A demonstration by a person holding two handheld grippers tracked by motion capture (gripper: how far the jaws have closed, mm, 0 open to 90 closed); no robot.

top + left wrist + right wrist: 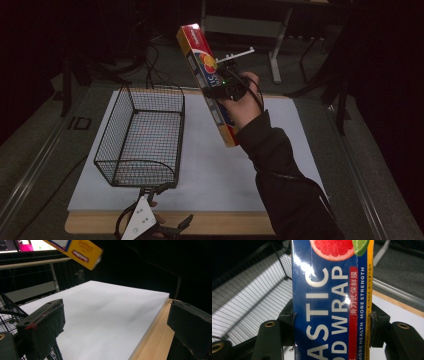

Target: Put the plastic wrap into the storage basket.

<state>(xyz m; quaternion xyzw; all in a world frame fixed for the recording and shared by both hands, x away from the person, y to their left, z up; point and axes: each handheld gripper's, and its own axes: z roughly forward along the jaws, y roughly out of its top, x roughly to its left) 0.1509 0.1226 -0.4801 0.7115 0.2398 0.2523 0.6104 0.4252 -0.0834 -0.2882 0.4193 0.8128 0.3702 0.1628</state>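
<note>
A dim room with dark table legs and cables at the far side surrounds a wooden table (pixel 220 224) topped by a white board (pixel 210 165), which covers most of its surface. On the left half of the board stands a black wire basket (pixel 142 135), upright and with nothing visible inside it. The right gripper (pixel 226 89) is raised above the far right part of the board, its jaws clamped across the width of a long plastic wrap box (pixel 207 80); the right gripper view shows the blue face of the box (pixel 332 302) pinched between both pads, with the basket's mesh (pixel 252 295) below and to the left beyond it. The box is clear of the board, tilted with its far end higher, and lies to the right of the basket, not yet over its opening. The left gripper (pixel 150 192) sits at the near edge, just beside the basket's near rim, its jaws spread wide with nothing between them; in the left gripper view the basket's wire (pixel 10 312) is at the left and the yellow end of the box (pixel 85 252) hangs in the air above. Judging from this, the pick-up is done and the carry is under way: what seems left is to bring the box over the basket, lower it in and release.
</note>
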